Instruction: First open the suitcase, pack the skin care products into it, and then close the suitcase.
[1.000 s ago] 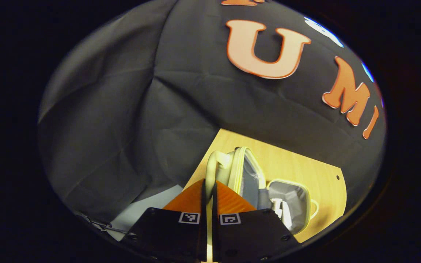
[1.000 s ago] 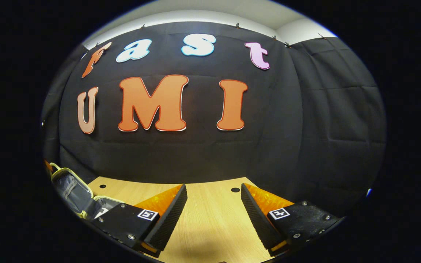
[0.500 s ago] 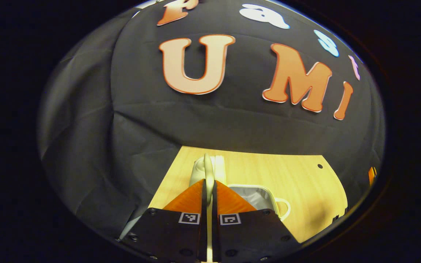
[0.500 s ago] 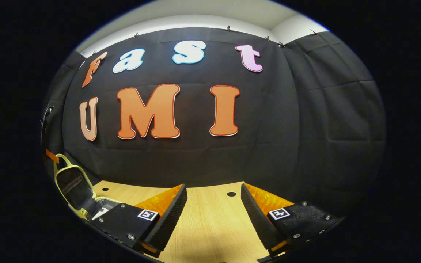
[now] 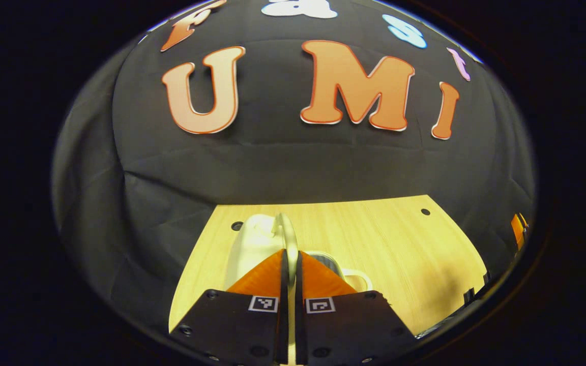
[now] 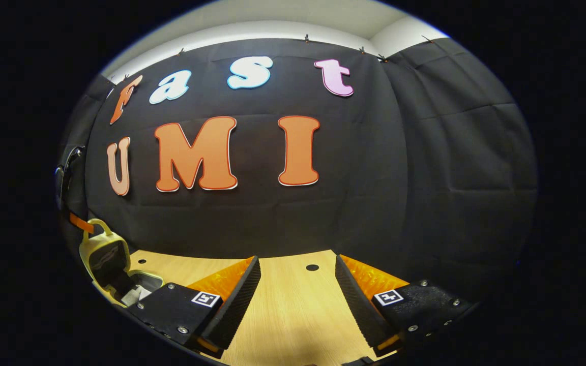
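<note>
Lying pale and wooden across the lower part of both views: the bench (image 5: 400, 244), running back to the black cloth wall.

Standing on the bench toward its left side, seen from the right gripper view: the suitcase (image 6: 112, 267), small, cream-rimmed and dark inside, with its lid (image 6: 105, 254) raised steeply over the base (image 6: 145, 281). Sitting well apart from the right tongs (image 6: 298, 295), off beyond their left finger. Showing something pale inside the base, too small to tell what.

Appearing in the left gripper view right at the tip of the left tongs (image 5: 289, 256): the same lid (image 5: 252, 246), turning its white outer shell toward the camera just left of the fingers, with the rim of the base (image 5: 346, 274) peeking out just right of them.

Pinching nearly closed, the left tongs, with only a thin cream strip between the two orange fingers: the lid handle (image 5: 288, 231), arching up out of the narrow gap and touching both pads.

Gaping wide over bare bench, the right tongs, holding nothing, ribbed black pads facing each other.

Poking in beside the loop of the lid handle (image 6: 95, 223) in the right gripper view: an orange finger of the left tongs (image 6: 80, 222).

Dotting the bench near its far edge: small dark holes (image 6: 312, 267).
</note>
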Motion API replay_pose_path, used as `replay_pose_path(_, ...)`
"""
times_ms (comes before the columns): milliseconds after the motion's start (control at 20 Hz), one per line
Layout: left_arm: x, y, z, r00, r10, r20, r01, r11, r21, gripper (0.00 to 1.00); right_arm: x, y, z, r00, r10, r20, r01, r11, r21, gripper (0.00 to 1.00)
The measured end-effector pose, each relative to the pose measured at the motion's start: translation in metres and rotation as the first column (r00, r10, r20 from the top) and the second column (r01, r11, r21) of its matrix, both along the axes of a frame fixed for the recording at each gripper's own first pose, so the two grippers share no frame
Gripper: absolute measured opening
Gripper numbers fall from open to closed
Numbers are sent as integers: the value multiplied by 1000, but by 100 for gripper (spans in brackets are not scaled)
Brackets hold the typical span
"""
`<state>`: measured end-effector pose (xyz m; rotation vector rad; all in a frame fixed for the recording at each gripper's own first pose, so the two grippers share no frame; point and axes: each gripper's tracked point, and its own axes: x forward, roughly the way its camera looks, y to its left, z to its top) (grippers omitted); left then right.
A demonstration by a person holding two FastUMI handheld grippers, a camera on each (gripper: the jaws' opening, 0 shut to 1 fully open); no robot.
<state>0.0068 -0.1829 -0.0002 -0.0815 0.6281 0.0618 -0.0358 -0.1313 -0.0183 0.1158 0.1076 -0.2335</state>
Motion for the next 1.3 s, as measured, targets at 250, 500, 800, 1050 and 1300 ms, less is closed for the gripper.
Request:
replay_pose_path(250,7,-60,-27,997,-59,-40,59,998,7,6,-7,17,-16,998,67,-18,-67,998,-3,94)
replay_pose_path(500,23,-111,-70,990,-100,-98,97,995,-34,6,-12,19,-30,994,103,-44,-103,995,14,94)
replay_pose_path(800,18,-147,-111,975,-144,-169,142,990,-19,6,-16,6,-35,994,92,-54,-91,996,21,94)
replay_pose_path(1050,15,-169,-148,952,-185,-243,212,973,93,6,-18,15,-46,989,117,-87,-116,993,13,94)
replay_pose_path(1300,8,-183,-157,945,-205,-255,231,970,74,18,-11,29,-40,986,148,-74,-148,989,6,94)
